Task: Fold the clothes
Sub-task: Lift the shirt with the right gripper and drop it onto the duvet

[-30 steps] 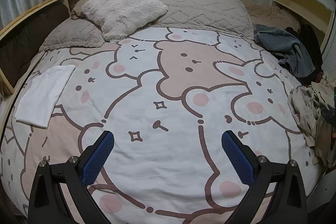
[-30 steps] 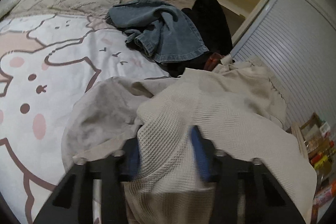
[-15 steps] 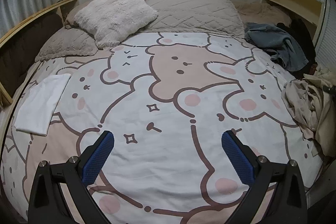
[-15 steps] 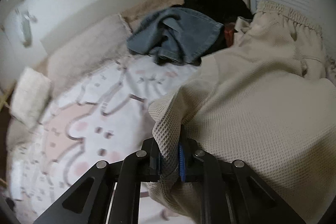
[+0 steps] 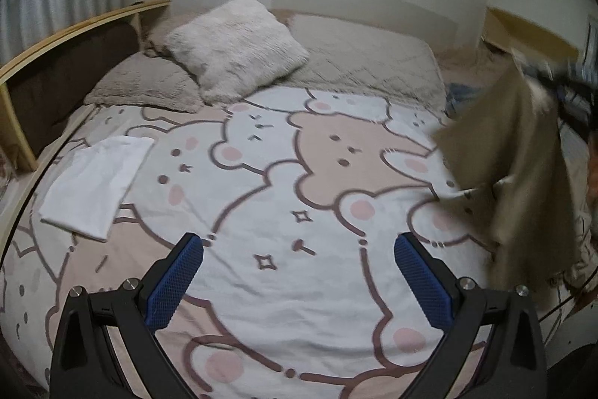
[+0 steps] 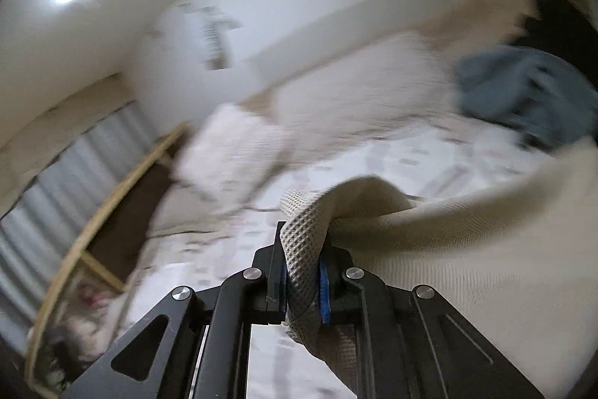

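One white garment [image 5: 95,186] lies folded at nine o'clock on the bed [image 5: 284,287] as the right tool [image 6: 302,281] clamps a beige garment [image 6: 467,249] lifted at three o'clock, the left tool [image 5: 297,281] gaping empty, jeans [image 6: 523,100] unfolded.

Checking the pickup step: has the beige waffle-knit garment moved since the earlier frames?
Yes. The beige waffle-knit garment, clamped in the right gripper, has left the pile at the bed's right edge and now hangs in the air, swung inward over the bear-print duvet.
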`<state>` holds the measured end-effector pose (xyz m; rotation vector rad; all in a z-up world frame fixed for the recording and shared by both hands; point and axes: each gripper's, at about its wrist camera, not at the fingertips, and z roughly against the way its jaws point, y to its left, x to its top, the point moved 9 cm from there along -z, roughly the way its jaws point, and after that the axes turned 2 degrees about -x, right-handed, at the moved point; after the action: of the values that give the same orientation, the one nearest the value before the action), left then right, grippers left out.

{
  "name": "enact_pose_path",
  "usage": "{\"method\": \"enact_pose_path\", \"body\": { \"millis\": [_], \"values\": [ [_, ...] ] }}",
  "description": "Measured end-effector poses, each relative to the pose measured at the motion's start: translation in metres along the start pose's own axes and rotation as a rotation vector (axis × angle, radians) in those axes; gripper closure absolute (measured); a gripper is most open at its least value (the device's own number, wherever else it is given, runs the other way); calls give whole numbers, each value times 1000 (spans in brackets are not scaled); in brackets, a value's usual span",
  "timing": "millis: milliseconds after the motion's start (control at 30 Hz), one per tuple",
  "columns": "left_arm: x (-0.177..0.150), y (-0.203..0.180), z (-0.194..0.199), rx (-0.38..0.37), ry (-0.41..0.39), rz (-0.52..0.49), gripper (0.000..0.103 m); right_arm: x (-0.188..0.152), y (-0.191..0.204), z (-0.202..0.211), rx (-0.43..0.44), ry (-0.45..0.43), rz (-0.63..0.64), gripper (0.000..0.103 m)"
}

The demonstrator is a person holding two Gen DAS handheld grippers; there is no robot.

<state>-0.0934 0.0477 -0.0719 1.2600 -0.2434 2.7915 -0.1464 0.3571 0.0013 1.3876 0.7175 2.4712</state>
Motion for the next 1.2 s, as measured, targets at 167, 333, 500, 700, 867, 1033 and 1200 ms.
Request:
{"method": "enact_pose_path", "body": {
  "millis": [167,333,500,700,867,1033,1200],
  "values": [
    [11,50,26,32,-56,59,0,31,151,-36,268,-13,76,89],
    [24,96,56,90,-124,88,0,86,273,-28,479,-111,92,89],
    [28,118,78,112,-176,109,0,130,315,6,495,-253,104,90],
    [21,114,83,97,-187,74,0,107,204,-22,238,-210,18,90],
    [10,102,79,66,-173,26,0,36,41,-42,-137,-71,-30,90],
    [0,93,66,29,-126,22,0,-77,-135,-48,-563,218,-55,90],
    [-9,88,58,41,-99,24,0,-157,-200,-50,-667,422,-126,90]
  ]
}}
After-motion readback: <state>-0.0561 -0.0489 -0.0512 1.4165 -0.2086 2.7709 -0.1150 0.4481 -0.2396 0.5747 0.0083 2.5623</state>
